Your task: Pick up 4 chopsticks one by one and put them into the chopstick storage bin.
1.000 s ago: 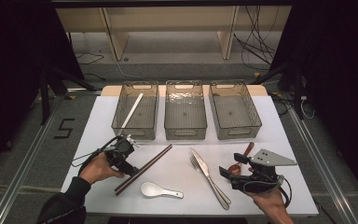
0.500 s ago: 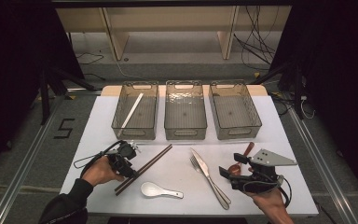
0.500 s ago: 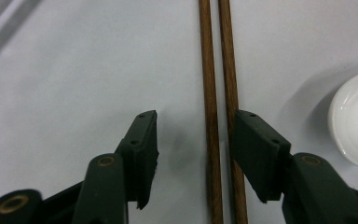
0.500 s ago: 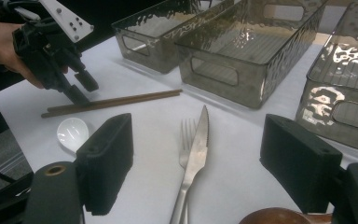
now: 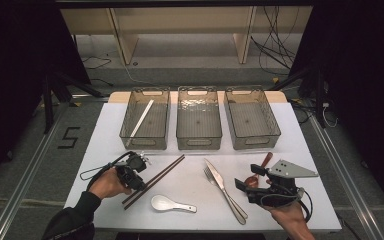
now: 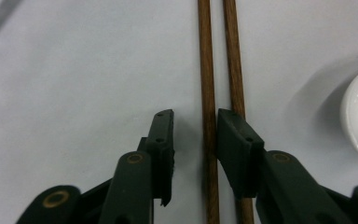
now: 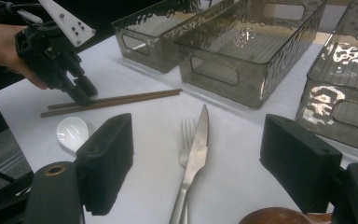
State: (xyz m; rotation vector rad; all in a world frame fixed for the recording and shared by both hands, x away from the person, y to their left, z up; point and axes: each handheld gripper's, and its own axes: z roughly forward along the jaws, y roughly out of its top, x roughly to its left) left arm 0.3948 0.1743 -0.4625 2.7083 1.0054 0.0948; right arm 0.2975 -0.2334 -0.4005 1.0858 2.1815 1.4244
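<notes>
Item — brown chopsticks (image 6: 208,84), paired on the table (image 5: 190,187). My left gripper (image 6: 196,135) is closing its jaws around one stick, not yet pinching. My right gripper (image 7: 196,163) is gaping wide — holding nothing.

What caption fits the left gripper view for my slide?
Left gripper jaws closing around one brown chopstick on the white table.

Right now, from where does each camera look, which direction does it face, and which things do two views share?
High view: above the person's side, facing forward and down on the table; both forearms, left gripper, right gripper.
Left gripper view: on the left gripper, looking down at the chopsticks; its jaws, just closing, straddle one stick.
Right gripper view: on the right gripper, low, facing across the table; its open jaws.
Shared: chopsticks, white spoon.
</notes>
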